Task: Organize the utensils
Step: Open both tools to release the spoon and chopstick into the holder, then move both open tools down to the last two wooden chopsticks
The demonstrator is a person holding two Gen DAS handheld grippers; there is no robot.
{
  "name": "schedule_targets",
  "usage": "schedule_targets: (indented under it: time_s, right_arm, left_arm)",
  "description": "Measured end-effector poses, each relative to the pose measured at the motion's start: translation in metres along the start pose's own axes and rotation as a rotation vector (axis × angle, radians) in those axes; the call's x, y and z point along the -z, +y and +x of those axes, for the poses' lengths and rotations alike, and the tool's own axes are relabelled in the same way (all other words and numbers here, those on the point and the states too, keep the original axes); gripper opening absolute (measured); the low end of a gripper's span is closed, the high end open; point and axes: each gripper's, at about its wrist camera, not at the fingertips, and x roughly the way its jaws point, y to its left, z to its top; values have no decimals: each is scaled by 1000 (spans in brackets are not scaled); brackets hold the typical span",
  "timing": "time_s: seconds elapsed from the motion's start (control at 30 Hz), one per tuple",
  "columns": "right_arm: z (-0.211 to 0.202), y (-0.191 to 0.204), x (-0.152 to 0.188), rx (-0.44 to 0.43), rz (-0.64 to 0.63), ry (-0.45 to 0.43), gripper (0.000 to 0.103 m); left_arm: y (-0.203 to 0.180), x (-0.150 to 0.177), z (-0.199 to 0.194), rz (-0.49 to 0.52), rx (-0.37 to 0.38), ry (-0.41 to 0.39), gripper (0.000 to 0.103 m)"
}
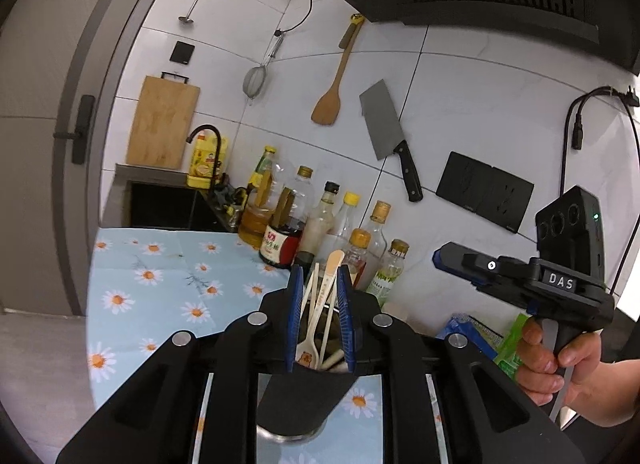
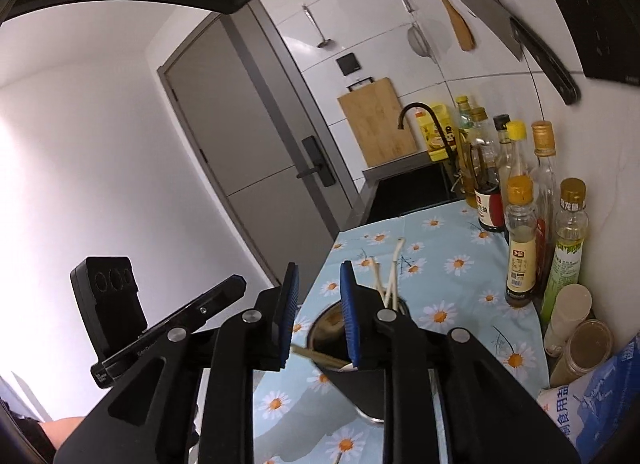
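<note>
Utensils [image 1: 322, 304] (pale chopsticks, a flat wooden stick and a printed spoon) stand bunched in a metal holder cup [image 1: 280, 434] on the daisy-print counter [image 1: 160, 284].

Left wrist view: left tool [image 1: 319, 320] hangs over the cup, its blue pads slightly apart; the handles show through the gap, but no pad presses on them and nothing is held. Right tool [image 1: 438, 258] enters at 3 o'clock, carried by a hand [image 1: 560, 364]; its tips are seen end-on here, so its gap cannot be judged from this view. Condiment bottles [image 1: 320, 224] line the wall at 12 o'clock of the cup. Cleaver [image 1: 386, 132], wooden spatula [image 1: 332, 84] and strainer [image 1: 256, 82] hang on the tiles.

Right wrist view: right tool [image 2: 318, 314] also has its pads a little apart and empty. The cup's rim [image 2: 320, 328] lies just beyond and below the pads, with chopsticks [image 2: 390, 276] rising at 1 o'clock and one wooden stick [image 2: 316, 358] leaning across the mouth toward 8 o'clock. Left tool [image 2: 236, 284] appears at 9 o'clock.

Step, as judged: items deposited, both tools clear of the cup. Next move likely calls for finding any utensil not yet stowed; none shows loose on the counter.

Only the right view reveals the cup's interior, the leaning stick, paper cups [image 2: 572, 312] and a blue bag [image 2: 592, 408] at 4 o'clock. Only the left view shows the spoon's print and the hand
</note>
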Motion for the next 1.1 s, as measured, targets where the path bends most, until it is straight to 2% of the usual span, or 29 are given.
schedule_targets:
  time_s: [0.23,0.4,0.53,1.0,1.1]
  right_arm:
    - [-16,20,7,-27,-23,106,23]
    - [-27,29,24,-15,-48,144,23]
    - [-26,31,42,-7,-52,211,23]
    - [12,16,120,48,87,591,24]
    - [26,10,139,72,154,696,30]
  left_arm:
    - [-27,3,-38,-3,-33,43,16]
    - [-40,22,-55,-27,-24,103,16]
    - [-47,42,-62,-52,-26,157,16]
    - [-37,116,-76,-218,-110,323,16]
    - [-37,129,-76,-238,-120,361,16]
